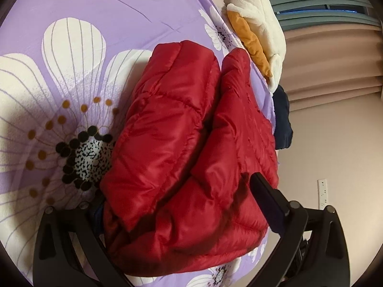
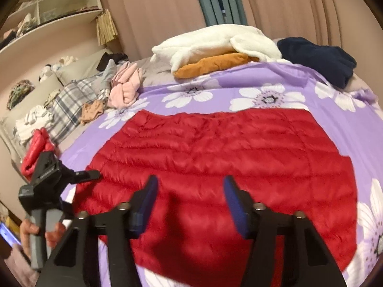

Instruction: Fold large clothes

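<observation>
On a bed (image 2: 299,81) with a floral purple cover, the red puffer jacket (image 2: 215,157) lies spread. The right tongs (image 2: 190,191) hover partly open and empty; the left tongs (image 1: 174,205) straddle a bunched fold, grip unclear. The slick padding could slide loose and the fold spring open.

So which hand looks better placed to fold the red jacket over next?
Probably the left. The left gripper has a bunched edge of the jacket between its jaws, while the right gripper hovers open over the flat middle, gripping nothing.
</observation>
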### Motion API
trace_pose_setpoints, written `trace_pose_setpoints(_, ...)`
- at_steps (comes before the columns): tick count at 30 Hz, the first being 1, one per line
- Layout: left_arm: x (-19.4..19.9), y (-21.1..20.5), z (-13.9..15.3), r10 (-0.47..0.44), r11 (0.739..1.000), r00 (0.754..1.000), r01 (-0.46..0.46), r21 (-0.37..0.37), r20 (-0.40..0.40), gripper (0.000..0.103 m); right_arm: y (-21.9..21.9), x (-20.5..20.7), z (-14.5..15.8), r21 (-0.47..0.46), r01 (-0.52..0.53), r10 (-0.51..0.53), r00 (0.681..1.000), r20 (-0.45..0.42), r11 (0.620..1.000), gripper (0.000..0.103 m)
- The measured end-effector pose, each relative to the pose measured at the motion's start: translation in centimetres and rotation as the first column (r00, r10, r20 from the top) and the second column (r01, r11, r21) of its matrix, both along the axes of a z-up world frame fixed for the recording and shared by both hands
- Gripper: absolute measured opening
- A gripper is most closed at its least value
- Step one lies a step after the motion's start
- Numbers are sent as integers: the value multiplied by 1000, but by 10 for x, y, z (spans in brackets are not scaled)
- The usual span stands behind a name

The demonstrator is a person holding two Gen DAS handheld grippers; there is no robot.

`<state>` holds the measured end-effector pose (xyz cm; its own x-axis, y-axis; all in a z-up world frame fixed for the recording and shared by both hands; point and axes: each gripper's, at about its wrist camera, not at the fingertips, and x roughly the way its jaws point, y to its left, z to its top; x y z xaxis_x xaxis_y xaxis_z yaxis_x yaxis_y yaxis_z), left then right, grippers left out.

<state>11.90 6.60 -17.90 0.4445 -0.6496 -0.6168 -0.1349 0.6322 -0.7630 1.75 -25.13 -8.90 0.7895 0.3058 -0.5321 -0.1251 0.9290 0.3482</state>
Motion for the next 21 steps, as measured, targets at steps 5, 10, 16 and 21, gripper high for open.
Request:
trace_pose_setpoints(5, -2, 4, -1, 14, 1000, 1000, -14, 21, -11, 71, 11, 18, -20, -47, 13, -16, 998, -53, 999, 26)
trace_pose_setpoints(10, -6, 0, 10, 20, 998, 1000, -21, 63, 13, 57, 10, 25, -32, -36, 16, -19, 997, -72, 999, 23)
trace_pose_setpoints(16, -13, -30, 52, -54, 971, 987, 17, 240, 150, 44, 5, 28, -40, 14, 21, -19, 996, -92, 1000, 22)
trace_pose_setpoints(21, -30, -71, 92, -188, 915, 940, 63, 398, 284, 43, -3, 30, -46, 92, 27, -18, 994, -104, 995, 22)
